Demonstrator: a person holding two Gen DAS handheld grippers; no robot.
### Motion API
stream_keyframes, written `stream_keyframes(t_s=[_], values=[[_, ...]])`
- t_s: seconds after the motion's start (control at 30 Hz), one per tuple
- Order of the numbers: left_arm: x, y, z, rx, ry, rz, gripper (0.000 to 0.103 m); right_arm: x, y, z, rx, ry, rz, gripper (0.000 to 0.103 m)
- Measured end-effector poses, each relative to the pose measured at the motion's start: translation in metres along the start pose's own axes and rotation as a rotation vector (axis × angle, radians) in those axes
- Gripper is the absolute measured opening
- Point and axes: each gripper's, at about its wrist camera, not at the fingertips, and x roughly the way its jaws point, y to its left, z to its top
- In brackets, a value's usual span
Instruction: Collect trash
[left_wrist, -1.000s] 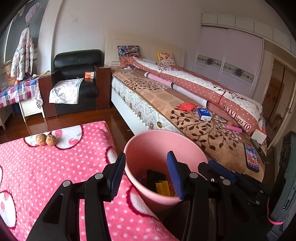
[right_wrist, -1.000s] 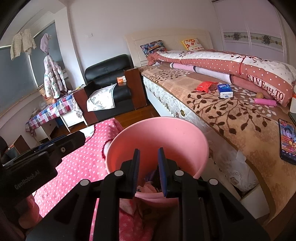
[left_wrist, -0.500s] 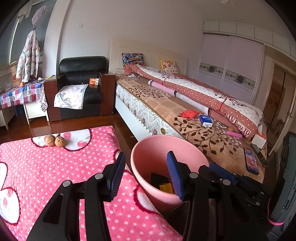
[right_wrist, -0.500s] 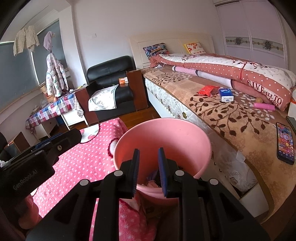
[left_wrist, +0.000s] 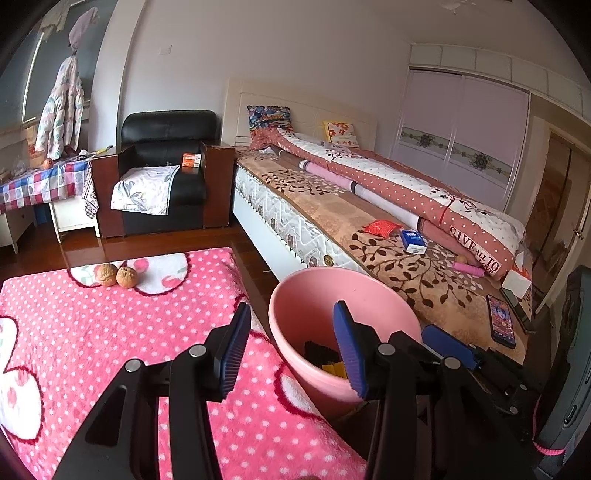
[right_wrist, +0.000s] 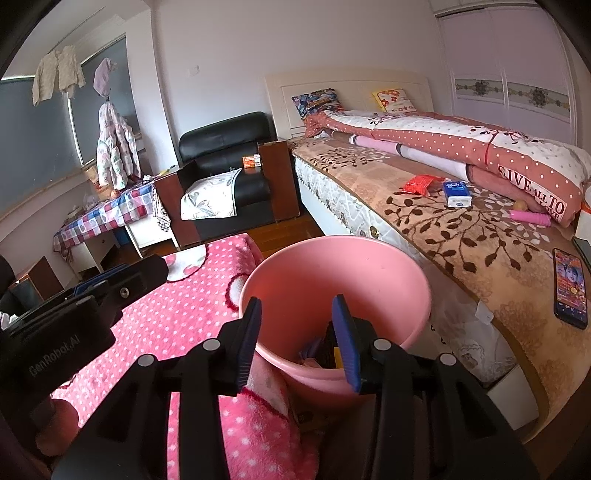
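Note:
A pink bin (left_wrist: 306, 295) stands between the pink dotted blanket and the bed, with black and yellow scraps (left_wrist: 325, 354) at its bottom. My left gripper (left_wrist: 291, 314) hangs open over the bin's near left rim, nothing between its blue pads. In the right wrist view the bin (right_wrist: 332, 266) sits straight ahead. My right gripper (right_wrist: 296, 306) is above its near rim, jaws opening, with nothing between them. Two walnuts (left_wrist: 116, 275) lie on the blanket's far part. A red wrapper (left_wrist: 380, 227) and a blue-white box (left_wrist: 413, 242) lie on the bed.
The bed (left_wrist: 332, 206) with a rolled quilt runs along the right; a phone (left_wrist: 500, 321) and a pink tube (left_wrist: 469, 267) lie on it. A black armchair (left_wrist: 162, 170) and a checked table (left_wrist: 40, 184) stand at the back. The left gripper's body (right_wrist: 85, 306) fills the right view's left side.
My right gripper's jaws have spread from a narrow gap to wide apart. Both views have drawn back a little from the bin. The left gripper's jaws stay as wide as before.

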Motion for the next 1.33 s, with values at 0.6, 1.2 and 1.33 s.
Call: stream_keyframes(t_s=[0.6, 1.2, 1.33], values=[[-0.005, 0.000, -0.002, 0.015, -0.006, -0.018, 0.046, 0.002, 0.001, 0.000, -0.007, 0.004, -0.007, 0.041], [-0.004, 0.007, -0.003, 0.003, 0.010, -0.001, 0.046, 0.005, 0.007, -0.001, -0.027, 0.014, -0.005, 0.041], [-0.002, 0.009, -0.004, -0.008, 0.022, 0.003, 0.046, 0.006, 0.008, -0.001, -0.033, 0.017, 0.000, 0.041]])
